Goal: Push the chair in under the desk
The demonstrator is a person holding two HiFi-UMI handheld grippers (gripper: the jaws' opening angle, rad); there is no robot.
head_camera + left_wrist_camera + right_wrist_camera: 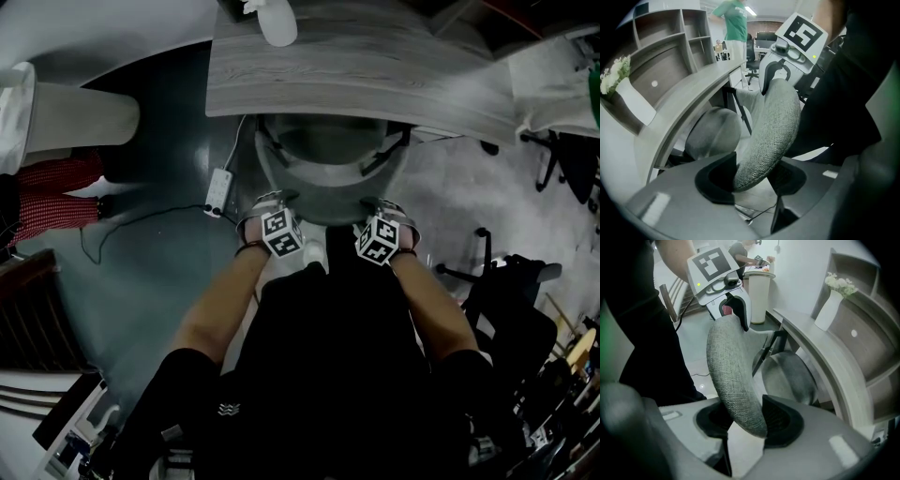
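Observation:
A grey fabric chair stands at the curved grey desk, with its seat partly under the desktop. Both grippers hold the top rim of the backrest. My left gripper clamps the rim's left part and my right gripper its right part. In the left gripper view the backrest fills the gap of the left gripper, and the pads press on it. The right gripper view shows the backrest wedged likewise in the right gripper. The seat lies below the desk edge.
A white power strip with its cable lies on the floor left of the chair. A white cylindrical bin and a person's checked trousers are farther left. Black office chairs crowd the right. A white vase stands on the desk.

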